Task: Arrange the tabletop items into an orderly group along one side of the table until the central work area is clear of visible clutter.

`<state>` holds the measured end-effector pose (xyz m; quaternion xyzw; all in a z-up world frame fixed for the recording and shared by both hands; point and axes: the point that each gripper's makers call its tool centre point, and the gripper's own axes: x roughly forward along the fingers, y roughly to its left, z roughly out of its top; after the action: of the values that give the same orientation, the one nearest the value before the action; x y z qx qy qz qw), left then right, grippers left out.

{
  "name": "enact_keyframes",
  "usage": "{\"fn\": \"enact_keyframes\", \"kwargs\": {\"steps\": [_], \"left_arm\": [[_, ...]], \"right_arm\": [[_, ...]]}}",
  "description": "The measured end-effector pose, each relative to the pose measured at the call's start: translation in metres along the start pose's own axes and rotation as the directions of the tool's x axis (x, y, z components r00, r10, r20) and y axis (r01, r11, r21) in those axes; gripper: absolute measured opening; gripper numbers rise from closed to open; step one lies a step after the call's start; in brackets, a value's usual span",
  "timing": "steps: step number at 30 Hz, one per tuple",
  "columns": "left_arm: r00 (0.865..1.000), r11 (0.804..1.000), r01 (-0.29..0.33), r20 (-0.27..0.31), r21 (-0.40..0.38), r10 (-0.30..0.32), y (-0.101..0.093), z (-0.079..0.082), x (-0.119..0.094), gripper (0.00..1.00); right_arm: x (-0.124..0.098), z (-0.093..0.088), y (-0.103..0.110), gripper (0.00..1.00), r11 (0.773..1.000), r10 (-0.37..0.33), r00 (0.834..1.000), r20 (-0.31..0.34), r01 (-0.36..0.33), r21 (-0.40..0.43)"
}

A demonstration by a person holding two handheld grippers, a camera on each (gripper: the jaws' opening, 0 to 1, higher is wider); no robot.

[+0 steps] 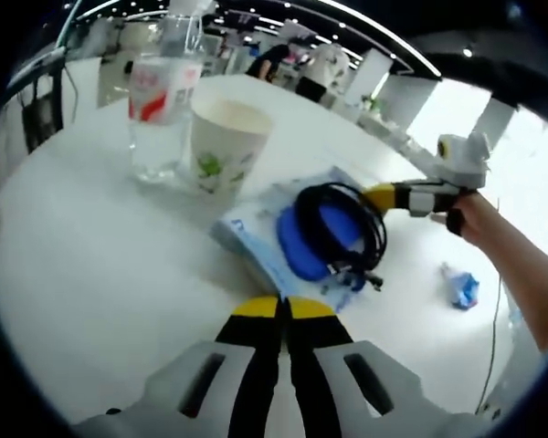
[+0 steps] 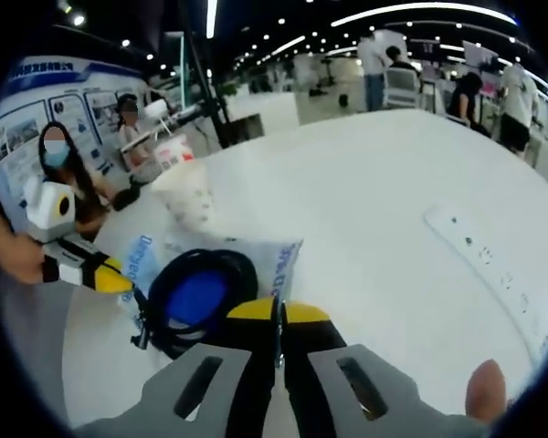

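A clear water bottle (image 1: 164, 100) and a white paper cup (image 1: 224, 146) stand side by side on the white table (image 1: 100, 274). Beside them lies a blue-printed packet (image 1: 256, 242) with a blue pad (image 1: 301, 242) and a coiled black cable (image 1: 347, 224) on top. My left gripper (image 1: 283, 308) is shut just short of the packet's near edge. My right gripper (image 1: 381, 195) comes in from the right, its yellow tips against the coil's rim. In the right gripper view my right gripper (image 2: 276, 312) is shut beside the coil (image 2: 201, 297), with the left gripper (image 2: 105, 274) and the cup (image 2: 187, 196) beyond.
A crumpled blue wrapper (image 1: 461, 290) lies apart near the table's edge. A white power strip (image 2: 493, 265) lies on the table to the right. People (image 2: 59, 160) sit or stand beyond the table, with chairs and desks behind.
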<state>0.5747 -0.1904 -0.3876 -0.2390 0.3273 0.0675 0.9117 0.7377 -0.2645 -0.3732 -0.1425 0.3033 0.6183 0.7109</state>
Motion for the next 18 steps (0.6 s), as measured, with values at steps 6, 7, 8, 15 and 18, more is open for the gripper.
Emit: {"fn": "enact_keyframes", "kwargs": {"steps": [6, 7, 8, 15, 18], "left_arm": [[1.0, 0.997, 0.021, -0.006, 0.069, -0.021, -0.002, 0.007, 0.002, 0.0], [1.0, 0.997, 0.026, -0.009, 0.079, -0.025, -0.003, 0.008, 0.002, 0.0], [0.999, 0.995, 0.031, -0.011, 0.093, -0.03, -0.004, 0.008, 0.002, 0.0], [0.996, 0.985, 0.079, -0.047, 0.156, -0.073, -0.012, 0.008, 0.005, 0.0], [0.995, 0.98, 0.091, -0.056, 0.179, -0.083, -0.015, 0.011, 0.007, 0.0]], "right_arm": [[-0.015, -0.007, 0.0, 0.01, 0.999, -0.035, 0.999, 0.016, 0.035, 0.034], [-0.018, -0.008, 0.0, 0.01, 0.998, -0.044, 0.999, 0.019, 0.043, 0.044], [-0.021, -0.009, 0.0, 0.01, 0.998, -0.047, 0.999, 0.023, 0.046, 0.048], [-0.036, -0.016, 0.001, 0.01, 0.993, -0.085, 0.996, 0.033, 0.082, 0.082], [-0.043, -0.02, 0.0, 0.01, 0.99, -0.104, 0.994, 0.038, 0.1, 0.101]]}}
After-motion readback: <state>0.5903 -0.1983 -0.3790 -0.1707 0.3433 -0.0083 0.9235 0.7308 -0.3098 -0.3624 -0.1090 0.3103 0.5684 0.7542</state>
